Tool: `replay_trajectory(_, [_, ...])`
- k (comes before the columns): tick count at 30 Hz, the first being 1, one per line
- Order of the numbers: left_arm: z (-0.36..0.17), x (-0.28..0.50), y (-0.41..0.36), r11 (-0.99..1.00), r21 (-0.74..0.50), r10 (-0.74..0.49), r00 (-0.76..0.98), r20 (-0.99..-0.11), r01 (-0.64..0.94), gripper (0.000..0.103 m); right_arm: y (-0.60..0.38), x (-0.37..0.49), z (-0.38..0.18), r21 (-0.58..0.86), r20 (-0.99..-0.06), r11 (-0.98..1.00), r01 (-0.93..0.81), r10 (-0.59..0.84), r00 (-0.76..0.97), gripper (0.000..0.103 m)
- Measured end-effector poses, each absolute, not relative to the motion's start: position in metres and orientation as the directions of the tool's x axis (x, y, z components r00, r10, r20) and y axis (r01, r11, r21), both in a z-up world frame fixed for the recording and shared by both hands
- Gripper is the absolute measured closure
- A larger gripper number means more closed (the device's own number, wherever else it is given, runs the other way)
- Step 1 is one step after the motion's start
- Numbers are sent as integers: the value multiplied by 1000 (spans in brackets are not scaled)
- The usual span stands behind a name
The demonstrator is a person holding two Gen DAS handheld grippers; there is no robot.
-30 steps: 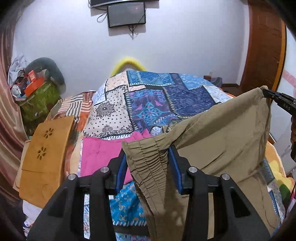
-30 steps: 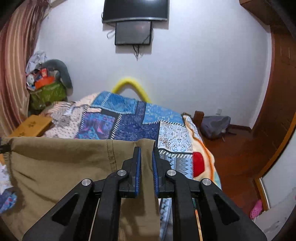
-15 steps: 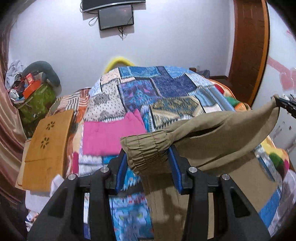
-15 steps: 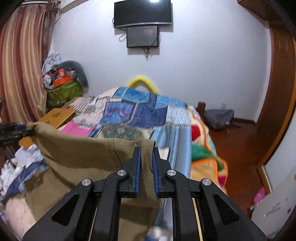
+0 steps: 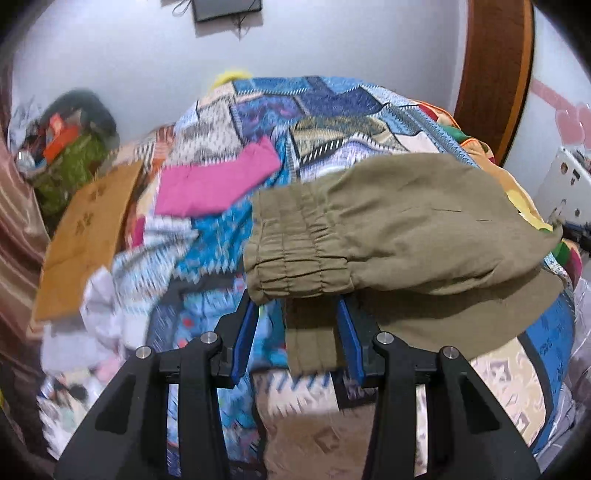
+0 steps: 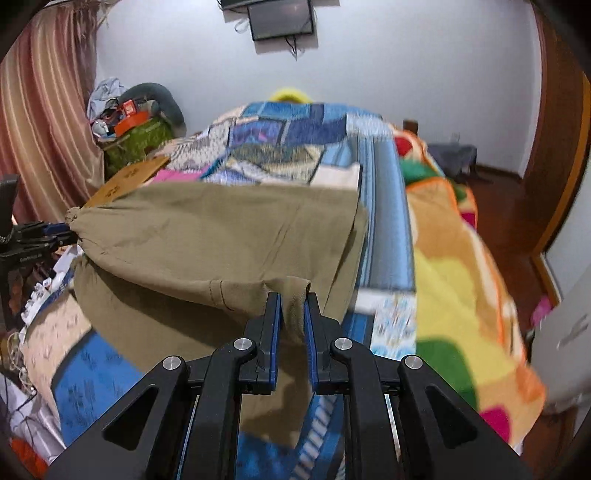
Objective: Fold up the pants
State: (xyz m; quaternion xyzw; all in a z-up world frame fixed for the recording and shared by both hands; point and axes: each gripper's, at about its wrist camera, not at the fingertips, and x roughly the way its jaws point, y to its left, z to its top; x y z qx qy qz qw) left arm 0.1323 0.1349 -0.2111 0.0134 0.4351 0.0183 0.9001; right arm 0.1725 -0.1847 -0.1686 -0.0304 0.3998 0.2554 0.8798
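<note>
Olive-khaki pants (image 5: 424, 229) hang stretched between my two grippers above the near end of a bed. My left gripper (image 5: 295, 314) is shut on the gathered elastic waistband (image 5: 295, 258), which bulges over the fingertips. My right gripper (image 6: 293, 310) is shut on the other waist corner of the pants (image 6: 221, 236). The fabric drapes forward over the quilt, and a lower layer hangs under the top one. In the right wrist view the left gripper (image 6: 55, 232) shows at the far left, pinching the bunched waistband.
A patchwork quilt (image 5: 314, 110) covers the bed, with a pink garment (image 5: 214, 181) on it. A wooden board (image 5: 85, 236) lies at the left. A bright blanket (image 6: 461, 277) lies on the right. A cluttered pile (image 6: 129, 118), a curtain (image 6: 40, 110) and a wall screen (image 6: 280, 18) stand beyond.
Both grippers have swung the pants forward and down over the bed. The fabric now spreads flatter over the quilt instead of hanging upright between them.
</note>
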Motion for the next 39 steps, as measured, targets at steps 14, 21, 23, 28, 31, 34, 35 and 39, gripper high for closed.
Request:
replay_trajectory(14, [-172,108,142,996,-34,30,654,-756,-85,58,-192,131,-165,98,-760,893,-440,352,546,81])
replay_trajectory(21, [-149,120,103,999,-15,-32,683,-730,30,37,-154,124,-138,119,-701,812,-572,477,531,61])
replay_trajectory(23, [-152,126,86,997,1,-55,672,-738,83,35,-135,125,-142,130,-707,769,-626,514,485,61])
replay_trajectory(28, [-171,138,55,985,29,-87,628,-774,171,25,-100,125,-164,133,-752,699,-702,533,389,61])
replay_trajectory(31, [-188,143,42,975,16,-118,580,-806,221,25,-86,129,-180,123,-781,687,-716,512,357,61])
replay_trajectory(34, [-202,145,36,969,-15,-150,537,-830,248,25,-86,132,-189,149,-767,689,-709,533,357,61])
replay_trajectory(35, [-207,146,34,967,-18,-154,525,-837,254,24,-87,133,-191,162,-762,690,-705,542,355,61])
replay_trajectory(39, [-221,151,28,960,24,-126,510,-851,277,23,-85,133,-188,170,-749,682,-712,559,356,73])
